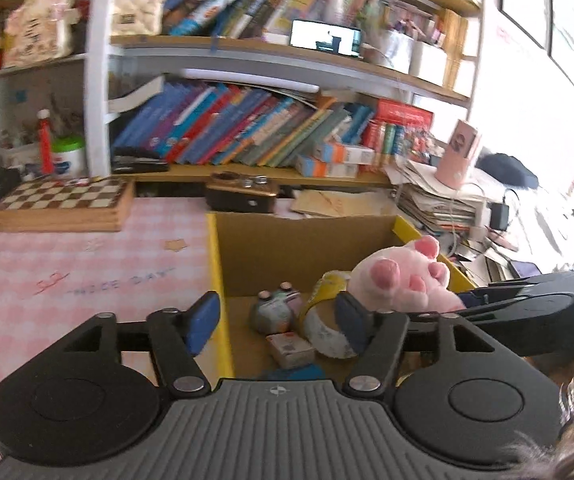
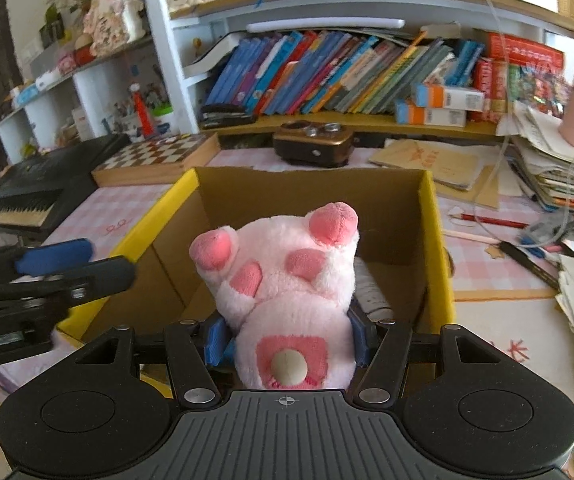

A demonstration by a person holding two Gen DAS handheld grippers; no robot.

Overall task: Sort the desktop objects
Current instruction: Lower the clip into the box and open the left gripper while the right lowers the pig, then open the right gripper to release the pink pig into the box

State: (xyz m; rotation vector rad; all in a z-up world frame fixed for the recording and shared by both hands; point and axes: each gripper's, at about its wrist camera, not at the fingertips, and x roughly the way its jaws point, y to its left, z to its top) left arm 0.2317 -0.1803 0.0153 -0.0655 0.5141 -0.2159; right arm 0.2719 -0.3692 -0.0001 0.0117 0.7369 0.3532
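Note:
My right gripper [image 2: 287, 340] is shut on a pink plush pig [image 2: 287, 276] and holds it upside down, feet up, over the open yellow-edged cardboard box [image 2: 433, 240]. The pig also shows in the left wrist view [image 1: 403, 276], above the box's right side. My left gripper [image 1: 277, 320] is open and empty over the box's left wall [image 1: 217, 264]. Inside the box lie a grey frog-like toy [image 1: 273, 312], a roll of tape [image 1: 327, 328] and a small cube [image 1: 289, 348]. The left gripper shows at the left of the right wrist view [image 2: 53, 256].
A chessboard box [image 1: 63, 204], a brown device [image 1: 243, 192] and bookshelves stand behind the box. A black keyboard [image 2: 27, 196] lies far left. Paper stacks [image 2: 559, 176], pencils [image 2: 491, 222] and a pink cup [image 1: 457, 156] crowd the right. A pink checked cloth [image 1: 67, 280] covers the table.

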